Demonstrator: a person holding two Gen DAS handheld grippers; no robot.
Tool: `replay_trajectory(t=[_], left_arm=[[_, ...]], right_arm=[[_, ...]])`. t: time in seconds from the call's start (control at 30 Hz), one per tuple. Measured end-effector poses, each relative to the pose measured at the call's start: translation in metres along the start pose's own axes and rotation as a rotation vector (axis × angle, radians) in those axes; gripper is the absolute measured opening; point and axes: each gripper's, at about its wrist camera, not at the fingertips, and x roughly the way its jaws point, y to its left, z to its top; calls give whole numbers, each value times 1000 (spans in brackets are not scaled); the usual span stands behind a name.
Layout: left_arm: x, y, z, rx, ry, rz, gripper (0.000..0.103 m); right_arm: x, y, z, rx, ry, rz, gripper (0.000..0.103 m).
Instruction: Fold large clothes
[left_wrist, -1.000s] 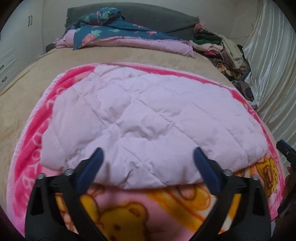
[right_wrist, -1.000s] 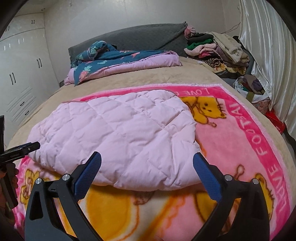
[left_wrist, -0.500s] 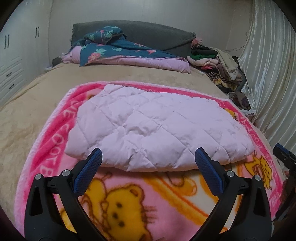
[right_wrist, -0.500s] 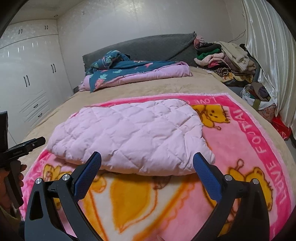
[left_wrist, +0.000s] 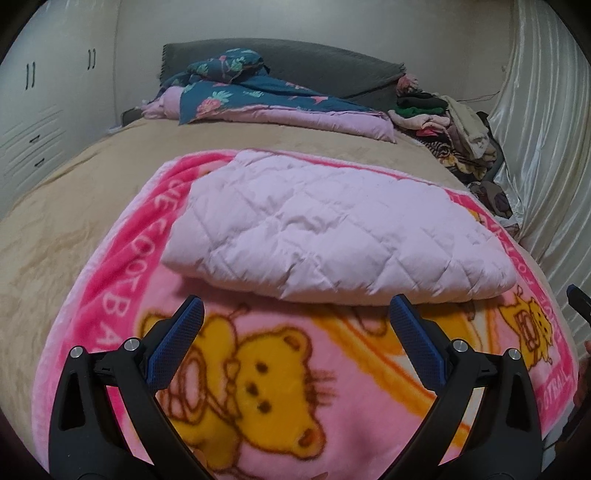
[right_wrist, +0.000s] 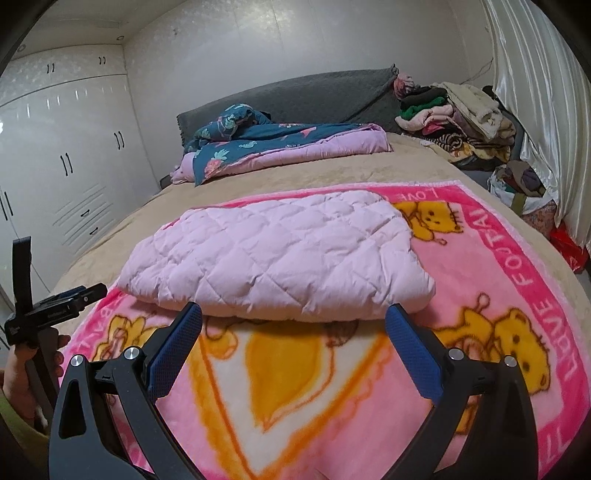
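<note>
The quilted pink garment (left_wrist: 332, 236) lies folded mid-blanket (left_wrist: 110, 317), nearer its far edge; it looks puffy, light, soft and slippery, best pinched at a near corner; left gripper (left_wrist: 295, 325) and right gripper (right_wrist: 295, 328) both spread, empty.

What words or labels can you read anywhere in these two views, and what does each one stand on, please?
"LOVE FOOTBALL": runs along the right border of the pink bear blanket, right wrist view; the middle letters are partly creased.
"LOVE": upside down on the blanket's far border, beside the folded pink quilted garment.
"...OOTBA...": left border, left wrist view, first letters blurred.
"...OTBALL": lower right border, left wrist view, small.
Small print on the left gripper body: too small to read.
</note>
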Motion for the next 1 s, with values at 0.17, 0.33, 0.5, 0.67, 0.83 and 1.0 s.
replay_trajectory(t=[0.17, 0.33, 0.5, 0.67, 0.83, 1.0], left_arm=[[15, 9, -10, -12, 40, 32, 94], [30, 14, -15, -23, 74, 51, 94], [48, 19, -17, -34, 105, 67, 94], [68, 25, -16, -73, 139, 71, 94], [85, 38, -13, -146, 168, 49, 94], [98, 51, -5, -235, 172, 25, 94]], right_arm=[[11, -6, -12, 29, 33, -25, 99], [30, -18, -23, 70, 79, -63, 99], [54, -31, -27, 123, 122, -91, 99], [87, -51, -28, 222, 163, -96, 99], [117, -73, -25, 340, 197, -90, 99], [145, -94, -23, 445, 232, -87, 99]])
